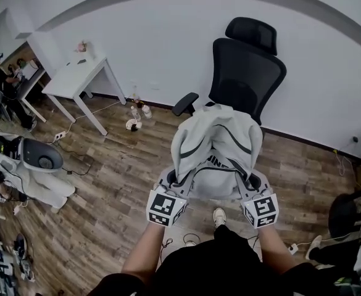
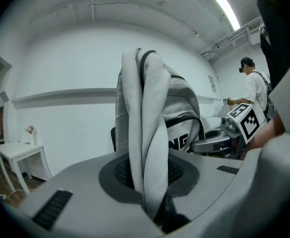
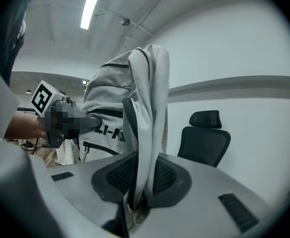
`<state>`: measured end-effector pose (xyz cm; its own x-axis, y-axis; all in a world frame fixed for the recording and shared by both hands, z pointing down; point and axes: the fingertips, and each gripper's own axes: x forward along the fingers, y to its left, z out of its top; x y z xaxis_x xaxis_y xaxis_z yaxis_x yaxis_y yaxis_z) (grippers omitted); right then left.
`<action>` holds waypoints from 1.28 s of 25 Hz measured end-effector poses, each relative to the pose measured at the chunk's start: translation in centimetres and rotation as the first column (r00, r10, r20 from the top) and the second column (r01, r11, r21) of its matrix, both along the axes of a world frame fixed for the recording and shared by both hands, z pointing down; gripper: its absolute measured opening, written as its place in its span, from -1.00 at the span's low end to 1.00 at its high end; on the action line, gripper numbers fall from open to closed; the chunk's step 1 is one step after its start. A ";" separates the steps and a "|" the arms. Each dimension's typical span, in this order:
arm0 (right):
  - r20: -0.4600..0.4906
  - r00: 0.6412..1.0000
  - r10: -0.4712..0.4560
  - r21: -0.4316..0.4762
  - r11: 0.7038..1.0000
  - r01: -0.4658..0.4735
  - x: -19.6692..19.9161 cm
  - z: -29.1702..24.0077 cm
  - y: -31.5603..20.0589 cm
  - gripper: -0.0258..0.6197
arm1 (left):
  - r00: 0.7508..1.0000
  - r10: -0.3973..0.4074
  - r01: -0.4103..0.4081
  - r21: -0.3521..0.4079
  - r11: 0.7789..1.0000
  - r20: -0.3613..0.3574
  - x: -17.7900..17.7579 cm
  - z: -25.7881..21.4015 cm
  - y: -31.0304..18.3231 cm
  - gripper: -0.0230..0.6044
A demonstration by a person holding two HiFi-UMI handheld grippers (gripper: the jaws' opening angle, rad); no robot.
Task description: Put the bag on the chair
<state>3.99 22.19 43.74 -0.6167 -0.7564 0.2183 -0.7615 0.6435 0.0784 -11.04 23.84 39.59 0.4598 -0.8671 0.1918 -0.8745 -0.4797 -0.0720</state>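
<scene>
A light grey backpack (image 1: 214,153) with black trim hangs in the air between both grippers, in front of the black office chair (image 1: 247,66). My left gripper (image 1: 175,190) is shut on a grey strap (image 2: 147,157) at the bag's left side. My right gripper (image 1: 252,190) is shut on the other grey strap (image 3: 147,143). The bag (image 2: 184,118) covers the chair's seat in the head view. The chair (image 3: 204,143) stands by the white wall, seen past the bag (image 3: 112,113) in the right gripper view.
A white table (image 1: 75,79) stands at the back left with small things on the floor beside it. A white machine (image 1: 32,165) sits on the wooden floor at the left. A person sits at a desk (image 1: 7,85) far left. Cables lie along the right wall.
</scene>
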 end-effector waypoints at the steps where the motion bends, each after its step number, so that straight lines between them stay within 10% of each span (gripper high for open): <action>1: 0.001 1.000 -0.006 0.000 1.000 0.006 0.1 0.0 -1.0 -0.68 | 1.000 -0.002 0.002 -0.001 1.000 0.003 0.1 0.0 -0.9 -0.68; 15: 0.009 0.995 -0.101 -0.003 0.995 0.101 1.9 0.4 -13.9 -0.68 | 0.995 -0.096 0.096 -0.025 0.995 0.022 2.3 0.3 -12.9 -0.68; 32: 0.026 0.990 -0.136 0.028 0.990 0.136 2.5 0.0 -15.5 -0.68 | 0.994 -0.110 0.110 -0.012 0.994 0.011 3.1 0.2 -14.8 -0.68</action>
<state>6.53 6.72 43.70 -0.7198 -0.6702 0.1810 -0.6692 0.7392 0.0759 -7.92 9.00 39.80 0.3595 -0.9097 0.2077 -0.9213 -0.3814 -0.0757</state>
